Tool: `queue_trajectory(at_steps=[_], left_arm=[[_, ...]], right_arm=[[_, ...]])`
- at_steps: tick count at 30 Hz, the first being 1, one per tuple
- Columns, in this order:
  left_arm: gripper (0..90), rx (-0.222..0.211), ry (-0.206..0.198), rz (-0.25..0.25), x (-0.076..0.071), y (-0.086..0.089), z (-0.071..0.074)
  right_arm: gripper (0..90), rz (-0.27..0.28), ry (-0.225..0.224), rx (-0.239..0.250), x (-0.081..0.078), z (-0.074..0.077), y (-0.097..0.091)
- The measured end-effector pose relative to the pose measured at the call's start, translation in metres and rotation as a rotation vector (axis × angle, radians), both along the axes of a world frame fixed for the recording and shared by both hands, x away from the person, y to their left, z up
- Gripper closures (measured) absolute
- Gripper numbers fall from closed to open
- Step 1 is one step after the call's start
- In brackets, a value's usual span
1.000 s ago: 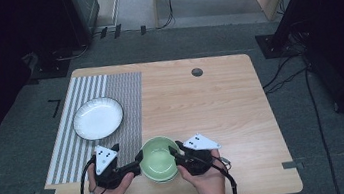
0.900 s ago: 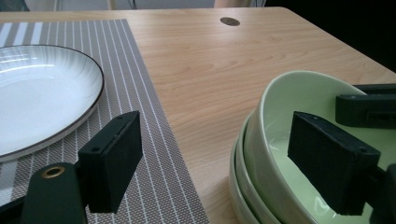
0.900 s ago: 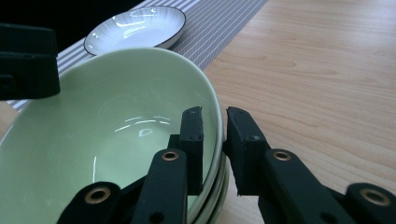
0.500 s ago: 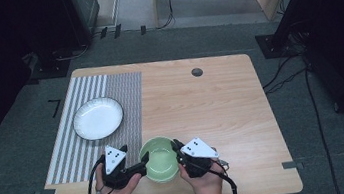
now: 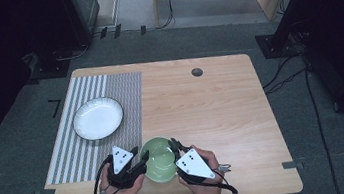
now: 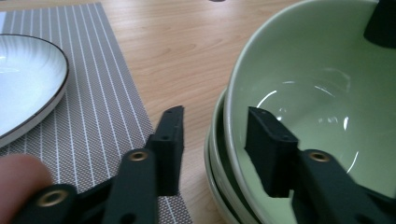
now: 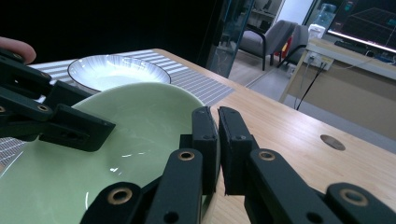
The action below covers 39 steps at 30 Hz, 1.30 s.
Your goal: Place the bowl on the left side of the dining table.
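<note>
- High view: the green bowl (image 5: 158, 160) sits mouth-up near the near edge of the wooden table (image 5: 222, 110), about midway along it and just right of the striped mat (image 5: 124, 90). It is round, so no long axis shows. The left gripper (image 5: 142, 157) meets its left rim and the right gripper (image 5: 172, 145) its right rim. A white plate (image 5: 98, 118) lies on the mat, farther away and to the left, apart from the bowl. To the right and far side the tabletop is bare wood up to a small dark disc (image 5: 197, 72) near the far edge; on the near side only a narrow strip of table lies between bowl and edge.
- Left gripper view: the green bowl (image 6: 322, 93) is tilted and nested in another bowl (image 6: 215, 154) of the same green. The left gripper (image 6: 217, 140) straddles the upper bowl's rim, one jaw inside, one outside; its jaws have just been closing, with the rim between them. A gap shows at the outer jaw, so they are not yet pressing. The mat (image 6: 93, 93) and plate (image 6: 23, 84) lie to the left.
- Right gripper view: the right gripper (image 7: 218, 128) has its jaws clamped on the green bowl's (image 7: 116, 140) rim, nearly meeting. The left gripper's jaw (image 7: 77, 126) reaches over the opposite side. Bare wood runs off to the right.
</note>
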<state>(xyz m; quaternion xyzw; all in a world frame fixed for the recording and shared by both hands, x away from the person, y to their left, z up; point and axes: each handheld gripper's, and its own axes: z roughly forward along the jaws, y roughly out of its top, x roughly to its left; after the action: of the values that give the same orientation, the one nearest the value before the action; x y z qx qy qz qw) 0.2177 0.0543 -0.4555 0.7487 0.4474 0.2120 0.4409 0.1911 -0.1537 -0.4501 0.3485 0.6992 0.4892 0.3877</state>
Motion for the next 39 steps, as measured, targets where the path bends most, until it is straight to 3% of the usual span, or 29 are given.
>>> queue_trajectory(at_steps=[3,6,8,14,16,17,20,24,26,28,29,32,39], left_arm=[[73.2,0.008,0.005,-0.008,0.000,-0.003,-0.002],[79.1,0.044,-0.030,0.010,-0.003,-0.009,-0.002],[80.1,0.026,-0.026,0.010,-0.002,-0.007,-0.002],[81.9,0.027,-0.047,0.021,-0.003,-0.009,-0.002],[82.4,0.036,-0.059,0.026,-0.004,-0.010,-0.001],[82.7,0.045,-0.067,0.025,-0.004,-0.010,-0.001],[82.9,0.046,-0.080,0.025,-0.005,-0.010,0.000],[82.6,0.050,-0.096,0.030,-0.006,-0.011,0.000],[81.8,0.048,-0.093,0.018,-0.006,-0.012,0.000],[80.0,0.018,-0.084,0.007,-0.006,-0.011,0.000],[72.0,0.002,-0.078,-0.002,-0.006,-0.010,0.001],[67.3,-0.019,-0.071,-0.011,-0.005,-0.010,0.001],[66.1,-0.020,-0.083,-0.011,-0.007,-0.012,0.004]], right_arm=[[87.4,0.001,0.002,0.001,0.000,0.001,0.000],[87.5,-0.003,0.014,0.000,0.001,0.002,0.001],[87.5,-0.004,0.031,0.002,0.002,0.001,0.000],[82.8,-0.022,0.115,0.038,0.003,0.005,-0.001],[76.9,-0.039,0.182,0.045,0.004,0.003,-0.001],[76.0,-0.049,0.236,0.047,0.005,0.000,0.000],[79.7,-0.067,0.269,0.043,0.006,-0.003,0.003],[81.9,-0.087,0.268,0.057,0.007,-0.004,0.003],[83.8,-0.095,0.237,0.067,0.007,-0.006,0.003],[84.3,-0.098,0.191,0.058,0.005,-0.006,0.003],[84.2,-0.098,0.176,0.053,0.003,-0.005,0.003],[84.2,-0.104,0.117,0.038,-0.002,-0.003,0.003],[84.0,-0.103,-0.019,0.038,-0.014,0.007,0.006]])
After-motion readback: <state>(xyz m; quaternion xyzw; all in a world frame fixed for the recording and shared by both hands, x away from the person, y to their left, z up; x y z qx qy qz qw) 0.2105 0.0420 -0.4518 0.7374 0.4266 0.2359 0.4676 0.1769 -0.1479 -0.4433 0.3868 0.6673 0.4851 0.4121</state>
